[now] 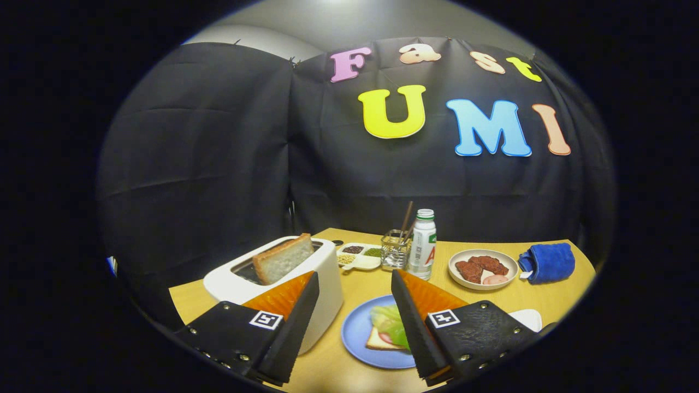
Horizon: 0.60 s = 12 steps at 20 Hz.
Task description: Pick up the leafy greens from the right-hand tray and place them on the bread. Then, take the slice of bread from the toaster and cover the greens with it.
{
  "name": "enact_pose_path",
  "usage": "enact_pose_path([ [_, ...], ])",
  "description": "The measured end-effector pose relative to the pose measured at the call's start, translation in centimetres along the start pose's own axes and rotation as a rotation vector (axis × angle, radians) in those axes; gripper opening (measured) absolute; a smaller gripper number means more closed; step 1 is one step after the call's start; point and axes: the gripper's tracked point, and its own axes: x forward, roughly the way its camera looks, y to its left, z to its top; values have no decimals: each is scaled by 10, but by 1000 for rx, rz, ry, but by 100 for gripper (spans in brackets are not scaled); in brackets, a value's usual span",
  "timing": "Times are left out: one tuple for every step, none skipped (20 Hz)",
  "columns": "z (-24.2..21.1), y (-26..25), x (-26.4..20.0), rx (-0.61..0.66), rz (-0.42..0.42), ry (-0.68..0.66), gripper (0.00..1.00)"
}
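Note:
A white toaster (322, 273) stands behind my left finger, with a slice of bread (282, 258) sticking up out of its slot. A blue plate (357, 333) lies between my fingers. It holds a slice of bread (377, 341) with leafy greens (390, 322) and a bit of something red on top, partly hidden by my right finger. My gripper (355, 281) is open above the table with nothing between its fingers. A white tray (527, 318) peeks out behind my right finger.
Beyond the fingers stand a white divided dish of beans (359, 255), a clear holder with chopsticks (395, 250) and a small bottle (423, 252). Further right are a plate of meat slices (483, 268) and a folded blue cloth (548, 262). The wooden table (360, 289) ends close behind them.

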Motion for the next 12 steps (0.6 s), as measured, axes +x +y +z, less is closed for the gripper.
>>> enact_pose_path([
  [5,16,1,3,26,-7,82],
  [7,31,3,5,44,-13,82],
  [10,42,6,1,54,-15,82],
  [9,52,9,-3,60,-16,82],
  [9,63,12,-4,68,-16,82],
  [8,73,17,-7,74,-16,82],
  [7,77,21,-16,62,-15,82],
  [6,79,26,-25,47,-13,82],
  [5,81,32,-32,33,-10,82],
  [3,81,40,-37,15,-8,82],
  [1,82,45,-39,0,-3,77],
  [-4,83,50,-43,-2,11,76],
])
